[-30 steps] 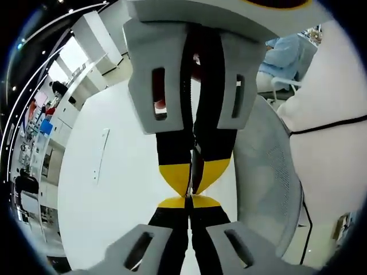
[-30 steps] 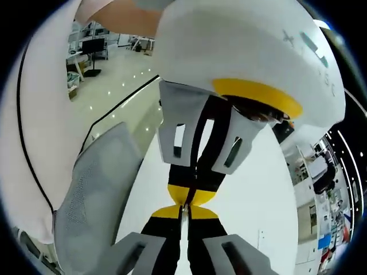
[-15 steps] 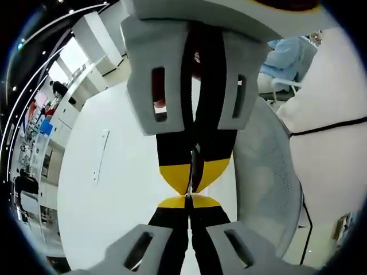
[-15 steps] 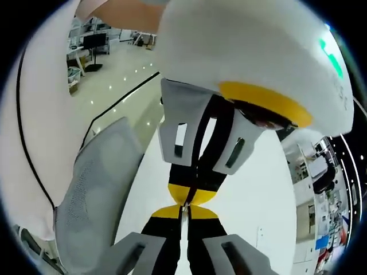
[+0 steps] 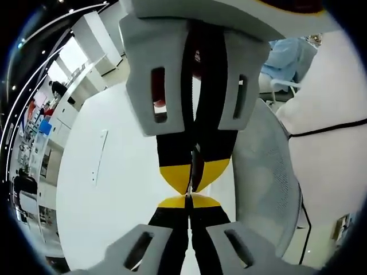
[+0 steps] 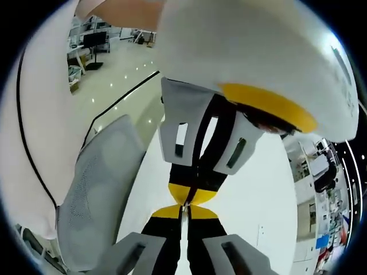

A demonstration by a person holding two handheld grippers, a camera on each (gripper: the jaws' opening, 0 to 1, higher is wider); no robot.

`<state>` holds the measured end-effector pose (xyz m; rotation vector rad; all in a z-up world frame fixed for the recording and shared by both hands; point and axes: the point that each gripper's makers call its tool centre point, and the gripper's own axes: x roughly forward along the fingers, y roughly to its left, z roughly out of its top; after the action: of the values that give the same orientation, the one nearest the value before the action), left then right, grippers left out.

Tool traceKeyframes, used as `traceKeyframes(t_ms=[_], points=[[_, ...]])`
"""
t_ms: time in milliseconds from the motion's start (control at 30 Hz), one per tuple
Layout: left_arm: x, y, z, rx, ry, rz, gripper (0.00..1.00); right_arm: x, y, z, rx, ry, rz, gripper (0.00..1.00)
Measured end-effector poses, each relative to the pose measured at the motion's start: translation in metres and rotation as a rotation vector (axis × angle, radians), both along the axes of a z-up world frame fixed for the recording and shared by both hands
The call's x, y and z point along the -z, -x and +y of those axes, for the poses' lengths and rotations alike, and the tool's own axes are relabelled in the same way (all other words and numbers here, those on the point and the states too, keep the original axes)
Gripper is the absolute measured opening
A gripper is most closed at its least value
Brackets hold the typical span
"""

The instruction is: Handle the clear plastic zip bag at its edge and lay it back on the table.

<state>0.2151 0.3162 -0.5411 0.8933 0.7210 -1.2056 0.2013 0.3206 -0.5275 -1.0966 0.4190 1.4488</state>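
Above the white table [image 5: 114, 189], left gripper [image 5: 188, 201] and right gripper [image 6: 183, 210] are meeting tip-to-tip, jaws closed; any zip bag edge between them is indiscernible.

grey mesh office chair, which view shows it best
The right gripper view: the grey mesh office chair shows its whole curved back, clear of the grippers. In the left gripper view the chair is partly behind the right gripper.

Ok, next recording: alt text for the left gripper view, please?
Two hand-held grippers meet tip to tip, jaws closed: the left hand-held gripper rises from the bottom, the right hand-held gripper reaches down from the top, yellow-banded black tips nearly touching with a thin sliver between them. Behind lie a white table and a grey mesh office chair.
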Motion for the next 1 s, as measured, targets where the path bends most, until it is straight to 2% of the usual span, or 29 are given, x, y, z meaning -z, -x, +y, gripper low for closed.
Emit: traceKeyframes(t_ms=[1000], points=[[0.001,-0.003,0.005,-0.013,0.001,-0.007,0.00,0.002,-0.007,-0.020,0.019,0.013,-0.001,0.00]])
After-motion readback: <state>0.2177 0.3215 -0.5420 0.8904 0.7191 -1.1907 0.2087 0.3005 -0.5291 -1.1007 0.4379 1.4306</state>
